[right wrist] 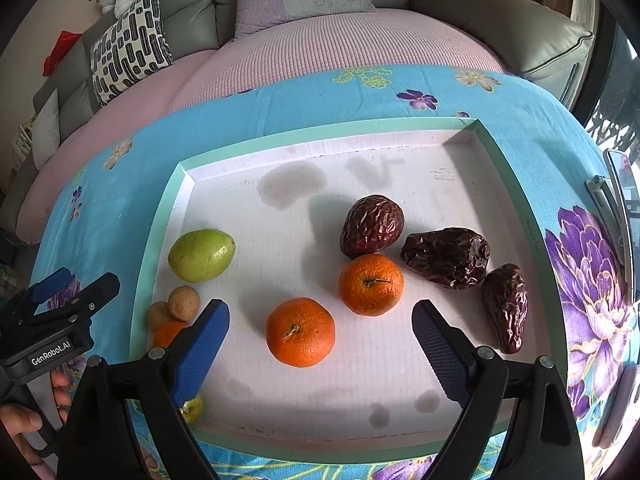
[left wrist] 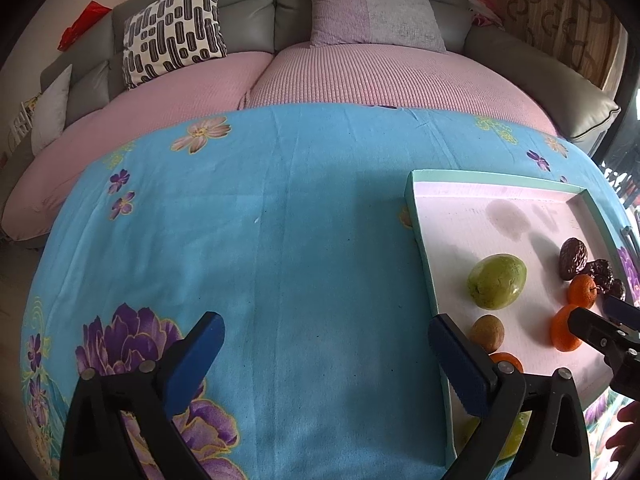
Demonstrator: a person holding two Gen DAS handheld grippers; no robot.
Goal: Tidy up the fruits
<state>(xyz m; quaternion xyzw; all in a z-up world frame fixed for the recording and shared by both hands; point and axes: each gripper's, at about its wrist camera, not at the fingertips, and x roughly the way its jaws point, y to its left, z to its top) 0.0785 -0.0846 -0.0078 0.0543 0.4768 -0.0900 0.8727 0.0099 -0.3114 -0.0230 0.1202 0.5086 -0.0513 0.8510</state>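
Observation:
A white tray with a mint-green rim (right wrist: 320, 132) lies on the blue floral cloth. In it are two oranges (right wrist: 300, 332) (right wrist: 371, 285), three wrinkled dark dates (right wrist: 372, 226) (right wrist: 446, 258) (right wrist: 505, 308), a green fruit (right wrist: 201, 255) and two small brown fruits (right wrist: 183, 303). A third orange (right wrist: 168, 334) is half hidden behind a finger. My right gripper (right wrist: 320, 316) hovers open over the near orange. My left gripper (left wrist: 328, 344) is open above bare cloth, left of the tray (left wrist: 480, 179), with the green fruit (left wrist: 497, 281) to its right.
The blue floral tablecloth (left wrist: 280, 220) covers the table. Behind it stands a grey sofa with a pink cover (left wrist: 360, 76) and cushions (left wrist: 172, 32). A metal-framed object (right wrist: 600, 192) sits right of the tray. A hand (right wrist: 24, 424) holds the left gripper's handle.

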